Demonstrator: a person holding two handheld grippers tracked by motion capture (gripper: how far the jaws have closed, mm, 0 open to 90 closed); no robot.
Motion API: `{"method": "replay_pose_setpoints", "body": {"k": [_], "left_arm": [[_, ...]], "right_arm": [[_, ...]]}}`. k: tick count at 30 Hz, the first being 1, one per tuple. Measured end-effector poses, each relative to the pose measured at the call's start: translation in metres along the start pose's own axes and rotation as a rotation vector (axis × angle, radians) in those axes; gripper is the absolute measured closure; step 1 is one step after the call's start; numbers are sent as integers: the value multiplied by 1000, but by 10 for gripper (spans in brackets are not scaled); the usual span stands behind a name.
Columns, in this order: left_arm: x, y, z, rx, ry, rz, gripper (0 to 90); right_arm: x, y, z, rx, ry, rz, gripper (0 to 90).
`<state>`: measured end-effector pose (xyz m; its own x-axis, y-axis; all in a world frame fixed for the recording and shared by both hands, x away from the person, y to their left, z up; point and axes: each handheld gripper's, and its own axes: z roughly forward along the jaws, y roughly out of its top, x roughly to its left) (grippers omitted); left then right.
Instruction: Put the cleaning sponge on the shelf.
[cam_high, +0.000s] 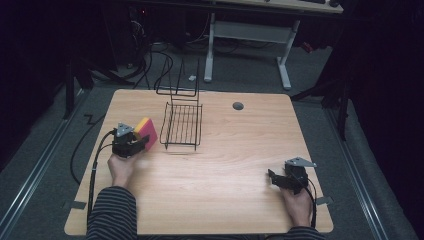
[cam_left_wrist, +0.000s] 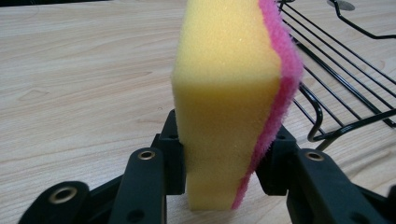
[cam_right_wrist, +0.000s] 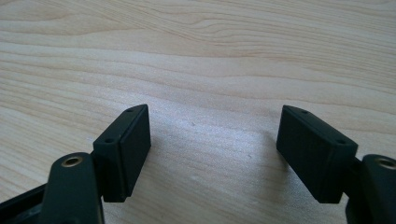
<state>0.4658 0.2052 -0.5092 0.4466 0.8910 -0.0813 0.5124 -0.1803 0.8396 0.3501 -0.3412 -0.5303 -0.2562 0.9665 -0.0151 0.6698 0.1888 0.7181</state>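
A: Quick, left side?

B: From my remote seat I see the left gripper (cam_high: 141, 143) clamped on the yellow foam sponge with a pink scouring layer (cam_high: 146, 131). In the left gripper view its pads pinch the sponge (cam_left_wrist: 231, 93) from both flat sides, yellow face on one pad, pink on the other. The sponge stands on edge at the left part of the light wooden table (cam_high: 225, 165), just beside the black wire dish rack (cam_high: 182, 124) (apart from it, I think).

A: Right side?

B: My right gripper (cam_high: 274, 177) sits low near the table's right front corner, jaws spread wide, nothing between them. In the right gripper view just bare wood grain (cam_right_wrist: 210, 70) lies between the pads (cam_right_wrist: 133, 140).

A: Rack contents?

B: Can't tell from here.
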Motion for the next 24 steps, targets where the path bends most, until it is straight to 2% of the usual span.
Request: {"method": "replay_pose_setpoints", "body": {"k": [4,14,19,24], "left_arm": [[-2,1,-3,-13,12,20,620],[-8,7,-17,-36,-16,35,627],[-10,12,-31,-81,-52,1,626],[-10,16,-44,-96,-59,-8,628]], "right_arm": [[0,0,0,0,0,0,263],[0,0,0,0,1,0,263],[0,0,0,0,1,0,263],[0,0,0,0,1,0,263]]}}
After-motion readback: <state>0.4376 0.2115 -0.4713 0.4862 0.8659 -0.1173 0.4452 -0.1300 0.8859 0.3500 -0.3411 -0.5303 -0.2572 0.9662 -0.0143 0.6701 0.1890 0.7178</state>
